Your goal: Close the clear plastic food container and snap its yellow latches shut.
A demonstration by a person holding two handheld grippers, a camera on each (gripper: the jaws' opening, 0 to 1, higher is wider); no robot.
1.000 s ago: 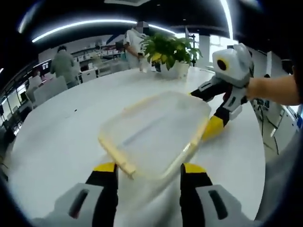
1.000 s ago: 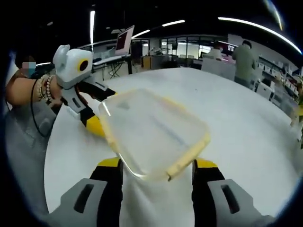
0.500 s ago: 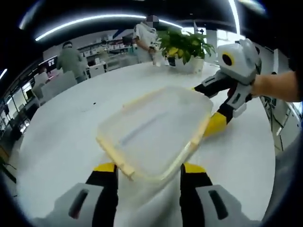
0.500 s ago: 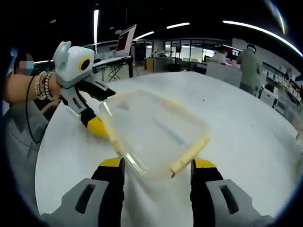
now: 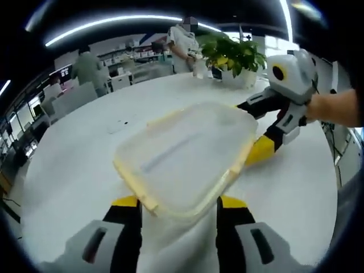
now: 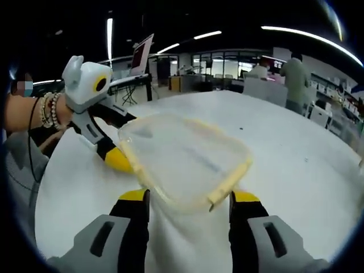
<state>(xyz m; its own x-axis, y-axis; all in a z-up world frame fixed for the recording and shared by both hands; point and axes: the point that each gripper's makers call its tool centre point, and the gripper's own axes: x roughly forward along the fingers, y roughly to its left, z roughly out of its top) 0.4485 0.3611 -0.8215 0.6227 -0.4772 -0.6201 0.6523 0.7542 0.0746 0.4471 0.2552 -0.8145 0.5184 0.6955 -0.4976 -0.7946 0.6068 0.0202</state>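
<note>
The clear plastic container [image 5: 182,156] lies on the round white table [image 5: 74,170], with yellow latches along its edges. One yellow latch [image 5: 139,192] juts out at its near left corner. My left gripper [image 5: 177,207] stands open, its jaws either side of the container's near end. The right gripper [image 5: 264,149] reaches in from the right, one yellow-tipped finger against the container's side. In the right gripper view the same container [image 6: 185,159] sits just past my open right gripper [image 6: 189,199]. The left gripper [image 6: 115,161] meets the container's far left side. I cannot tell whether any jaw presses on it.
A potted plant [image 5: 233,54] stands at the table's far edge. A person's forearm [image 5: 335,108] holds the right gripper, and a wrist with bracelets [image 6: 48,111] holds the left one. People [image 5: 88,65] and desks [image 6: 136,71] stand beyond the table.
Both views have shifted a little with the hands. The container stays between the jaws of both grippers, and neither gripper has opened or shut.
</note>
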